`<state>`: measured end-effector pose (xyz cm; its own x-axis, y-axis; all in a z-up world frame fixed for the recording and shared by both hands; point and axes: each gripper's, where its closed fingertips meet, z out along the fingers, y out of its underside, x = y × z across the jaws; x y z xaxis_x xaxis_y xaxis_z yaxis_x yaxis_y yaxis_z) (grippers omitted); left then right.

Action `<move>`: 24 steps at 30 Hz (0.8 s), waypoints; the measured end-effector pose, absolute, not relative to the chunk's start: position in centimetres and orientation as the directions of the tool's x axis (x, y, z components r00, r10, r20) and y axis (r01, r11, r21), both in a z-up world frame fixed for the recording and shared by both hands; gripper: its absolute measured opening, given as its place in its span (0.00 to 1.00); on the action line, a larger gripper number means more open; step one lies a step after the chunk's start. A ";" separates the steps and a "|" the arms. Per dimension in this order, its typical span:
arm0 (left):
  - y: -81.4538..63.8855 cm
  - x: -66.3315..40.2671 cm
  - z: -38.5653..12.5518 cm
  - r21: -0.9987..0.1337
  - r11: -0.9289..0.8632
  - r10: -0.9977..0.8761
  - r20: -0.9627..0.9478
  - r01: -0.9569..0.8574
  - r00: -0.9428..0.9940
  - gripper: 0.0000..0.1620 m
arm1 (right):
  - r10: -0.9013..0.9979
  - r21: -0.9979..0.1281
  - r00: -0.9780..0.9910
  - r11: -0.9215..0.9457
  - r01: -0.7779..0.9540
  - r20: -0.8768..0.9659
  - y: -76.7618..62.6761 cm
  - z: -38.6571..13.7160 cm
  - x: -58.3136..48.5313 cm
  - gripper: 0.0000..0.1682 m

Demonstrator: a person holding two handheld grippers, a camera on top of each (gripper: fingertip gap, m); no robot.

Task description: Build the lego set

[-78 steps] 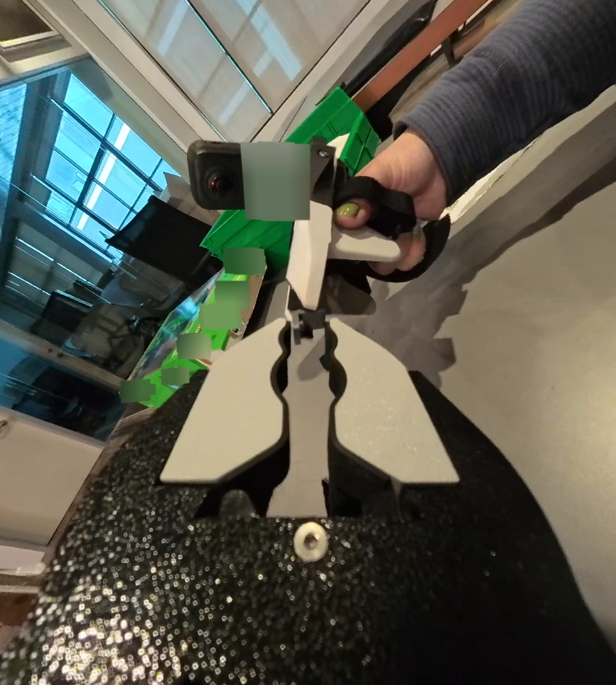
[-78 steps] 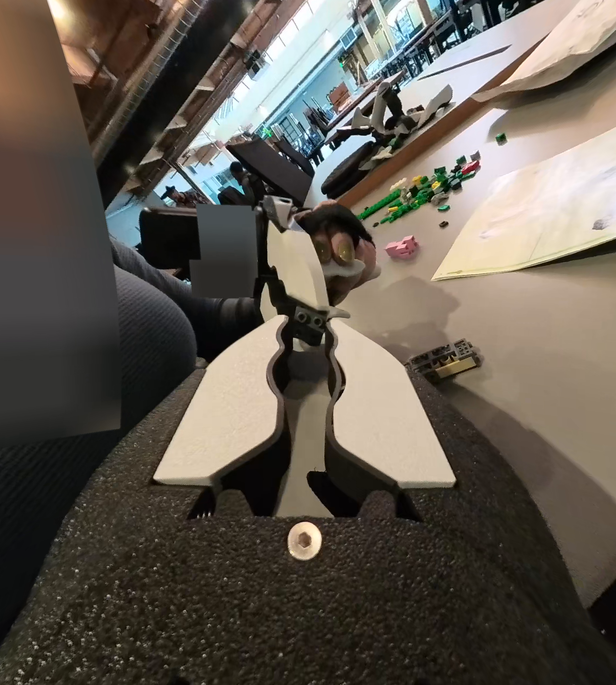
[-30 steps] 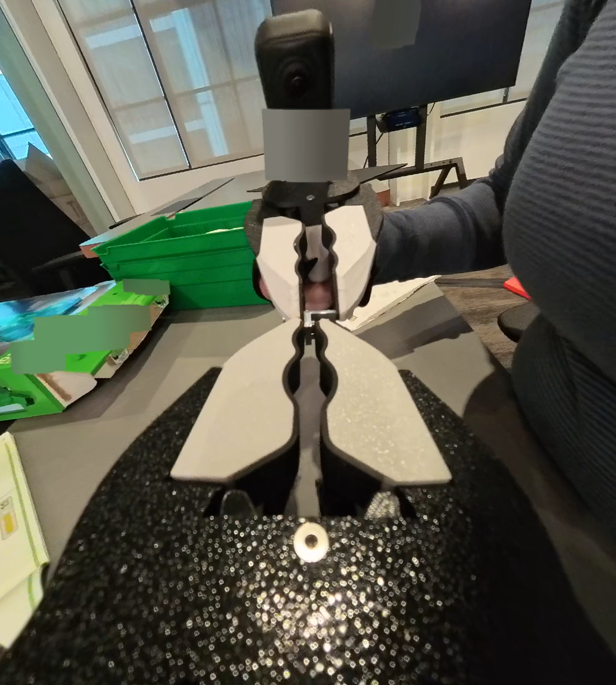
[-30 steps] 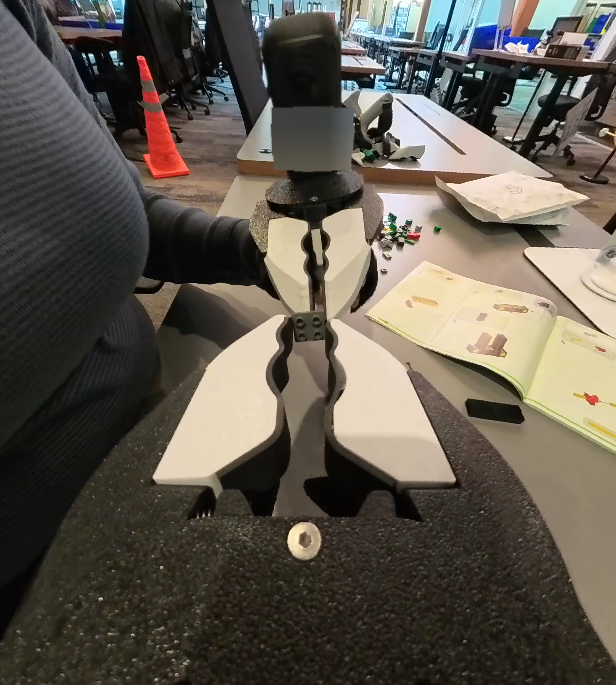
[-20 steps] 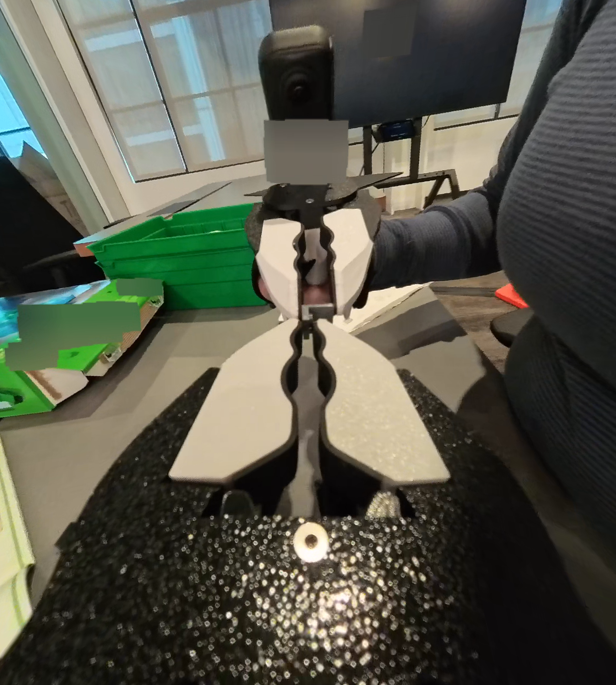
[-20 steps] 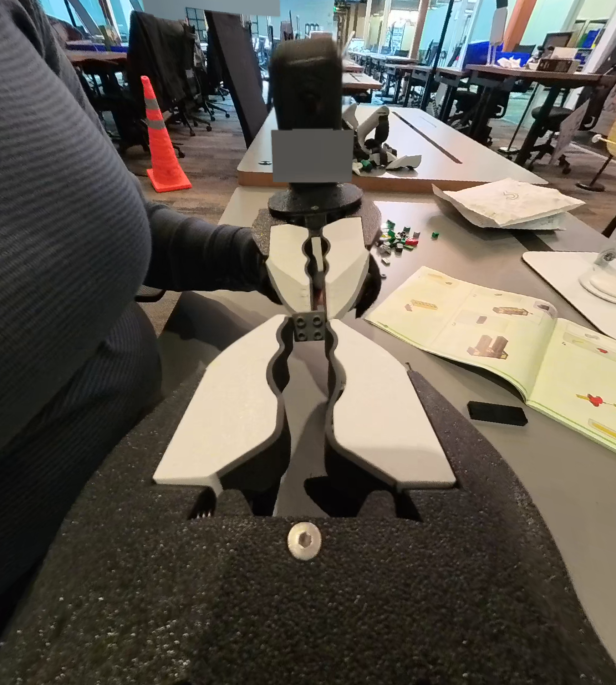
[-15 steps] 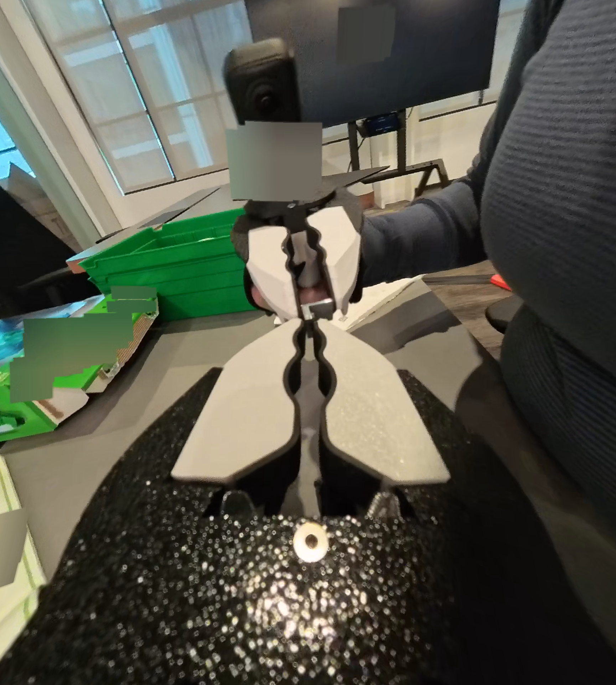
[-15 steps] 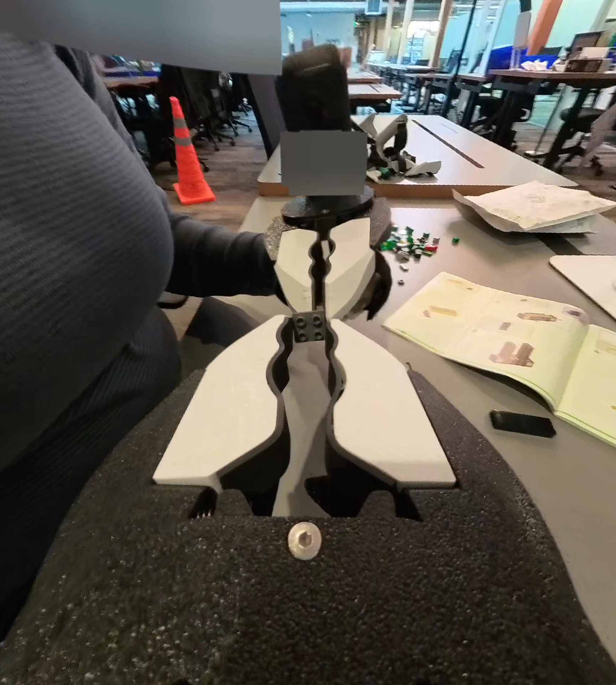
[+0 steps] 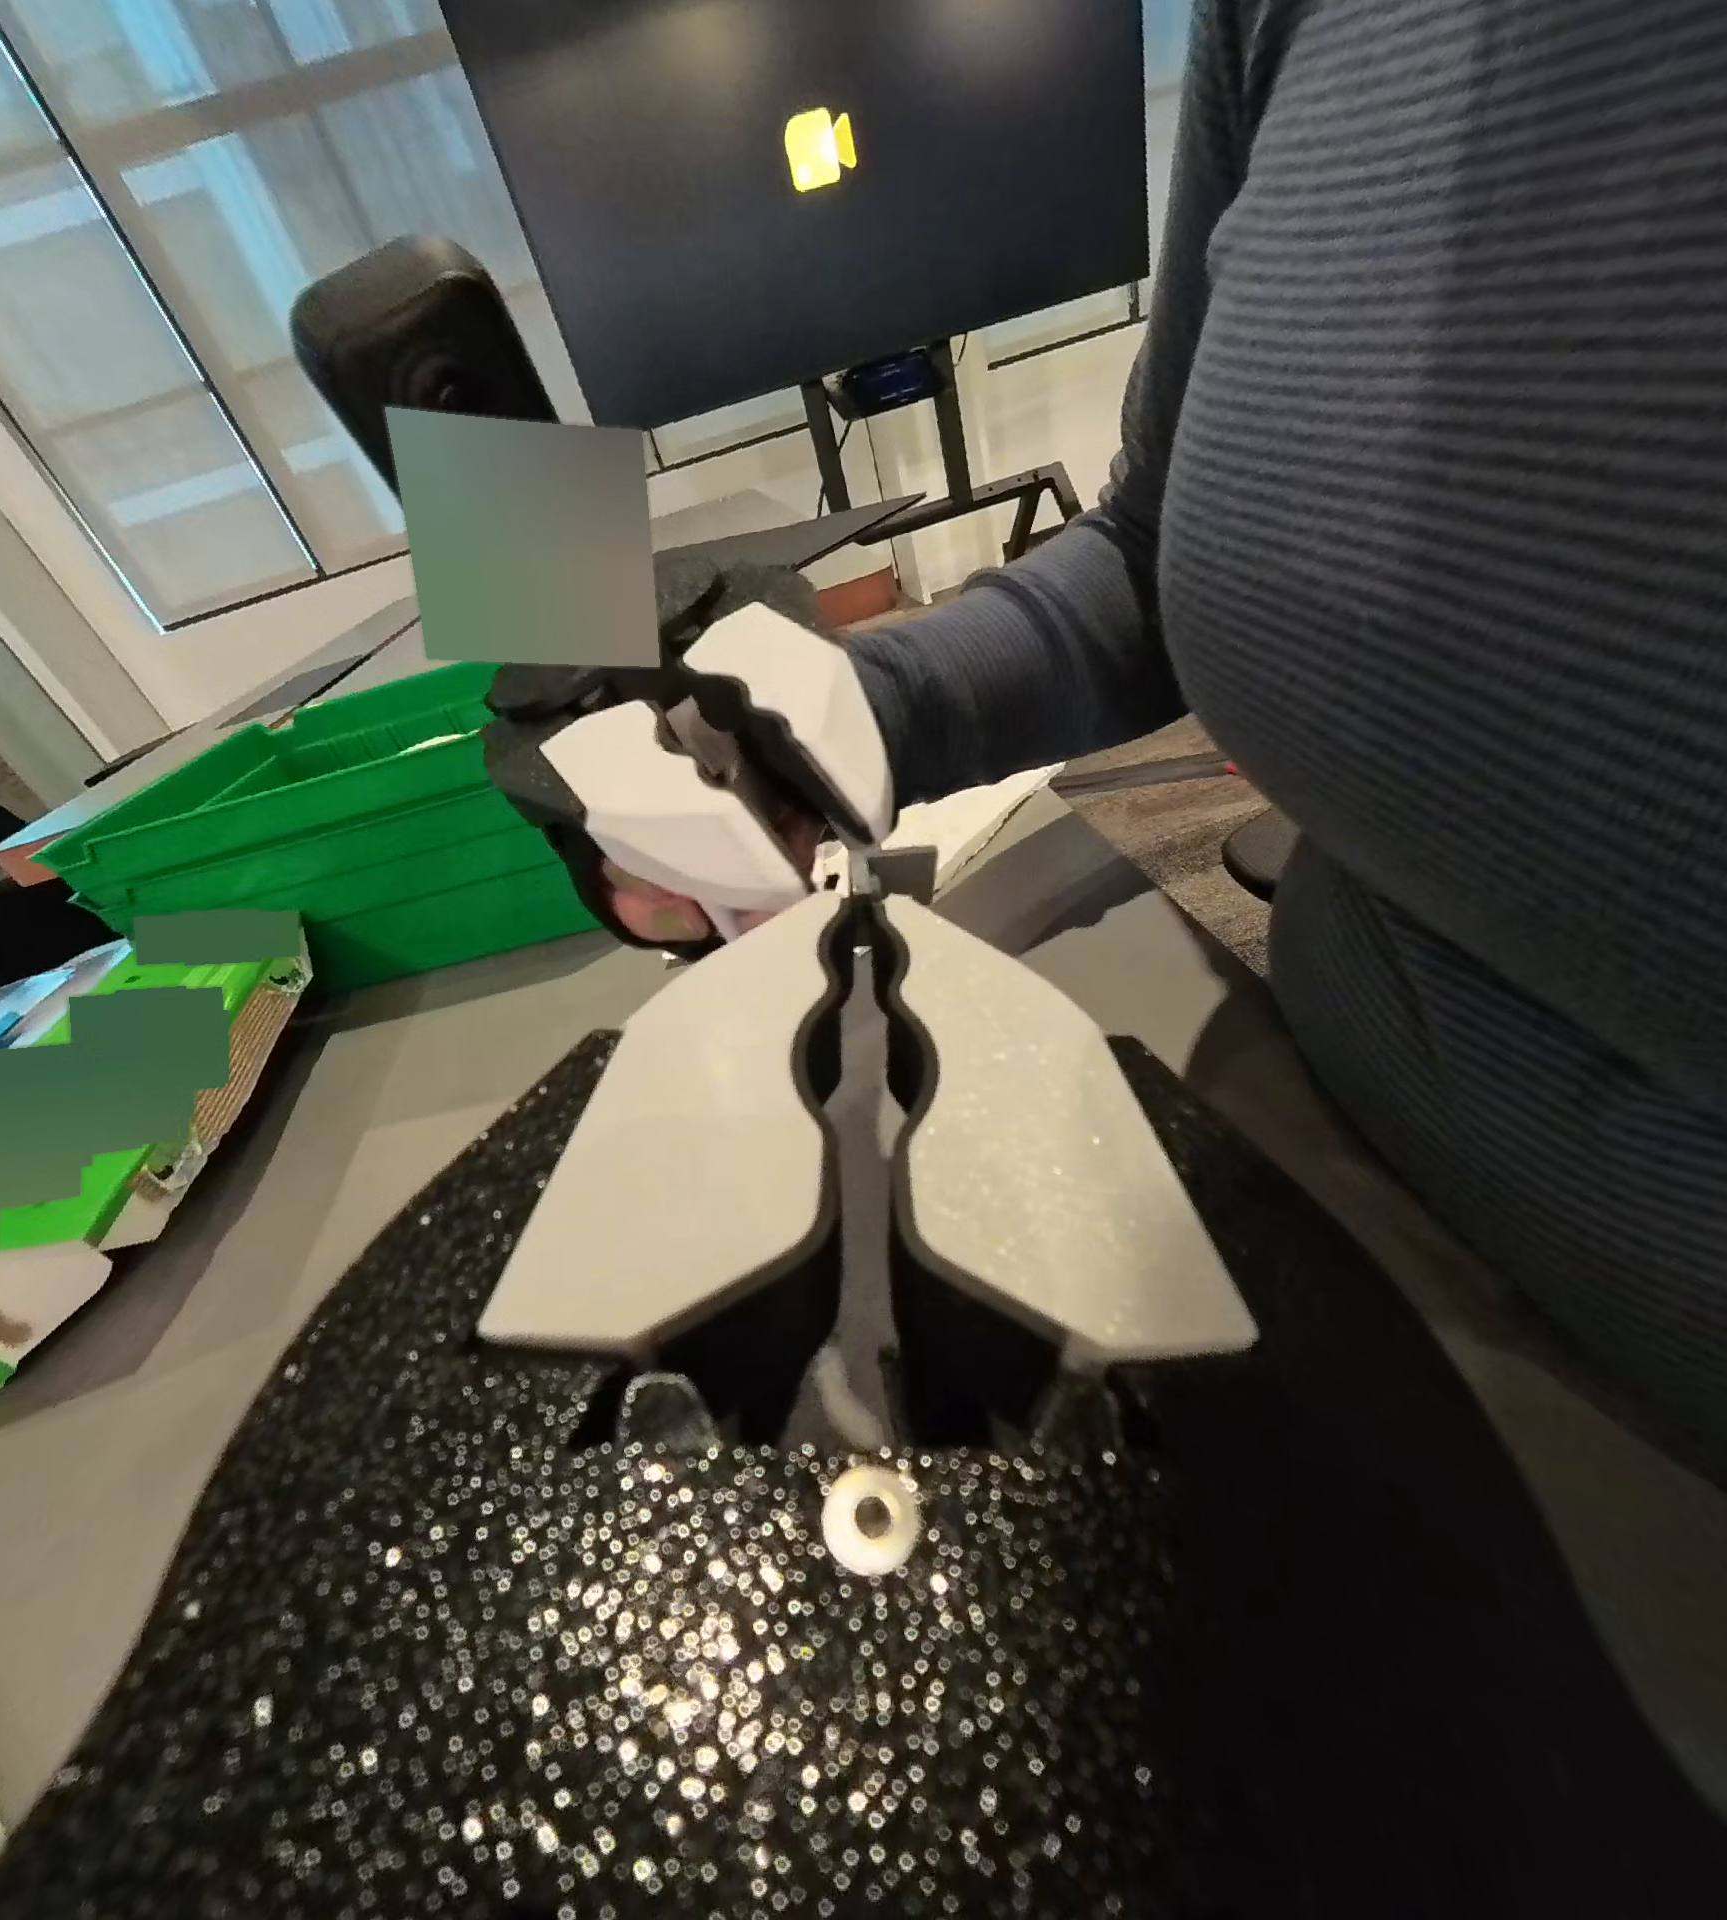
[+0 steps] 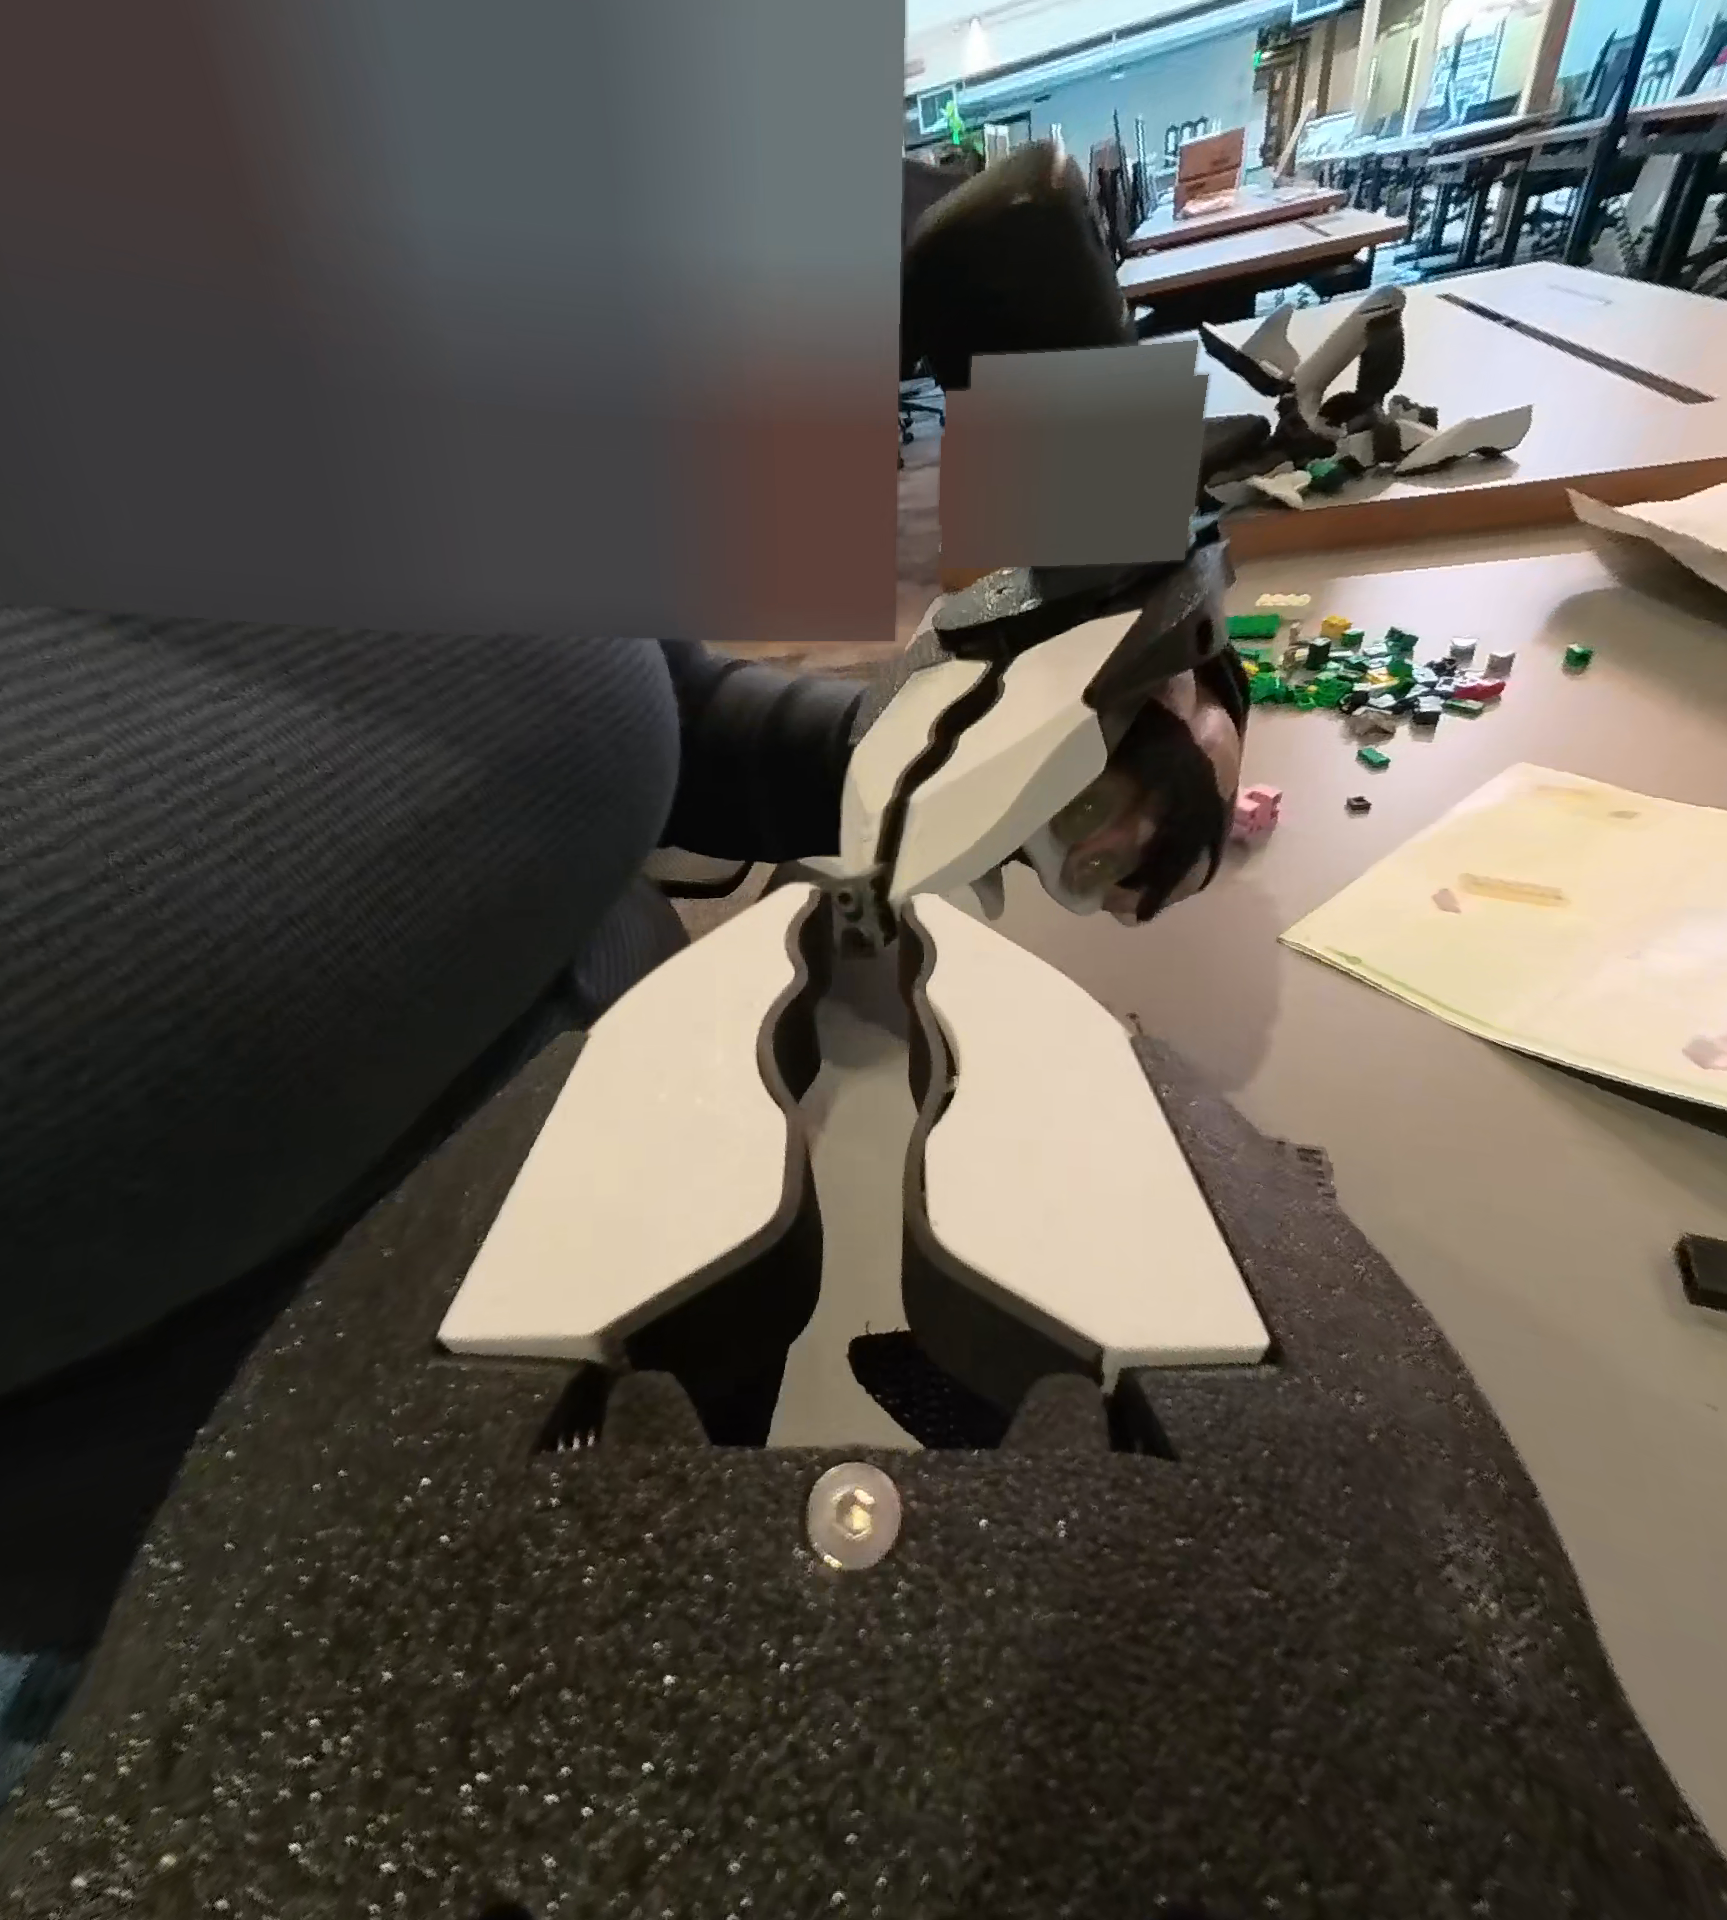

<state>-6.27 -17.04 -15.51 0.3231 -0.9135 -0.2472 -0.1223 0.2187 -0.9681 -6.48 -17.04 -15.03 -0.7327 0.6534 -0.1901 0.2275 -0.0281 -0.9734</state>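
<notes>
Meeting tip to tip, the left gripper [image 9: 861,914] and right gripper [image 10: 854,920] both pinch closed on one small grey brick [image 10: 857,906], loose bricks [image 10: 1378,675] at two o'clock.

Each of the 2 cameras sits just behind its own fingers and looks forward along them, low over the grey table [image 10: 1410,1299]. They face each other at close range: the left view looks toward the windows, the right view down a long room. Both share the meeting fingertips, probably around 1 small grey piece [image 10: 857,914].
</notes>
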 end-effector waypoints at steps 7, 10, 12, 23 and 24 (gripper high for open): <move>-16.7 -6.2 -15.6 -0.964 0.224 -0.907 -0.260 -0.141 0.332 0.02 | 0.660 -0.970 -0.730 0.011 0.242 -0.175 -17.2 -15.5 -6.6 0.05; -16.6 -6.3 -15.6 -0.964 0.222 -0.904 -0.259 -0.145 0.339 0.02 | 0.669 -0.971 -0.726 0.026 0.239 -0.161 -17.1 -15.5 -6.6 0.05; -16.6 -6.2 -15.7 -0.965 0.218 -0.906 -0.255 -0.143 0.338 0.02 | 0.670 -0.970 -0.726 0.037 0.239 -0.154 -17.1 -15.6 -6.6 0.05; -16.0 -6.1 -16.5 -0.973 0.166 -0.906 -0.214 -0.158 0.366 0.00 | 0.707 -0.977 -0.695 0.029 0.211 -0.129 -16.4 -15.8 -7.0 0.00; -15.9 -6.1 -16.6 -0.972 0.165 -0.904 -0.216 -0.165 0.369 0.00 | 0.712 -0.977 -0.690 0.025 0.212 -0.132 -16.3 -15.9 -7.0 0.00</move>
